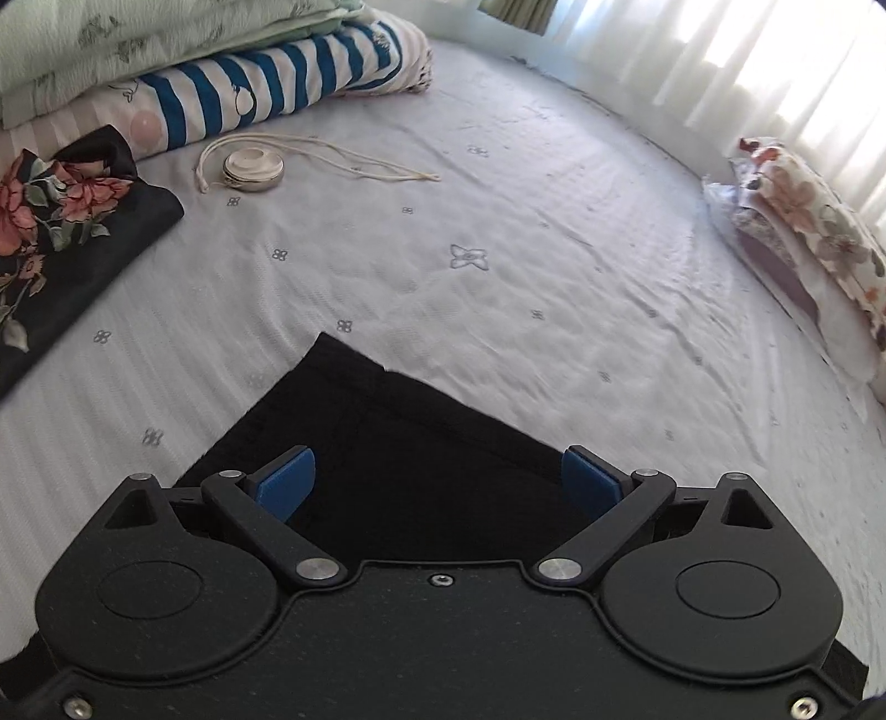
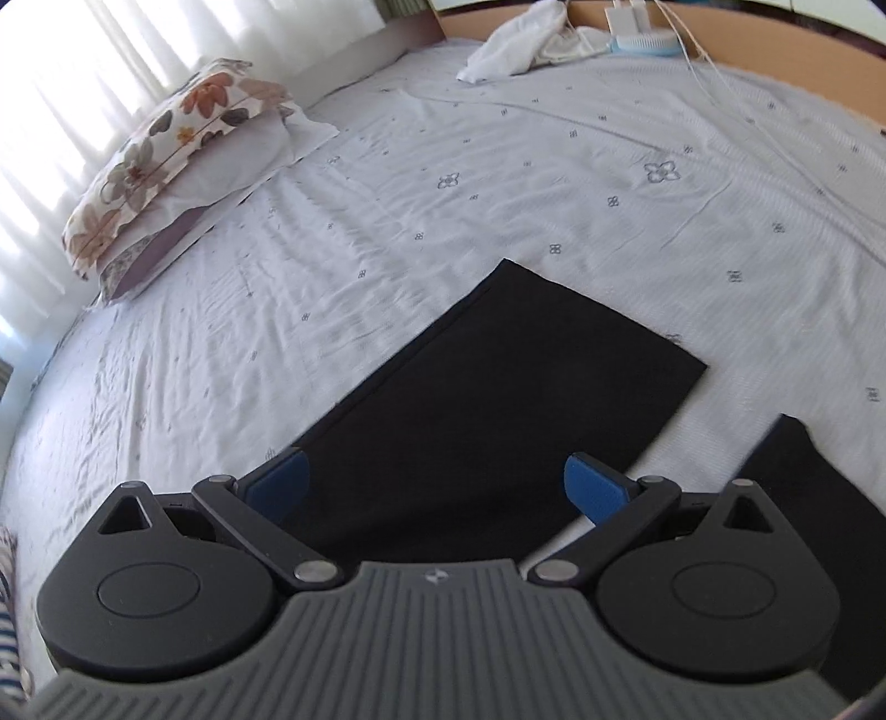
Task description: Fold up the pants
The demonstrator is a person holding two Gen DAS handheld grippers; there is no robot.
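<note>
The pants [image 2: 487, 410] are black, of a flat matte cloth, and lie on the white bedsheet [image 2: 554, 183] at the near side of the bed. In the right wrist view they show as one long flat rectangle with a clean edge running from near left to a squared far end, smooth and without wrinkles. A second black piece [image 2: 803, 498] lies near right of that, apart from it by a strip of sheet; whether it belongs to the same pants I cannot tell, since the gripper body hides where they might meet. In the left wrist view a black corner [image 1: 387, 443] points toward the far side, with a seam line visible along its edge.

The left gripper [image 1: 439, 479] stands wide, its two blue pads spread well apart above the black cloth, nothing between them. The right gripper [image 2: 437, 487] is likewise spread wide (both pads clear of the fabric), holding nothing.

Counted: two grippers, four blue pads. Two stacked pillows [image 2: 166, 183] on the window side, the top one flowered. One striped blue-and-white bedding roll [image 1: 266, 83] at the far left with pale green bedding [image 1: 138, 44] on top. One dark flowered cloth [image 1: 61, 232] at the left. One small round case [image 1: 253, 169] with a cream cord [image 1: 354, 160]. One white cloth [image 2: 515, 44] by the headboard.
</note>
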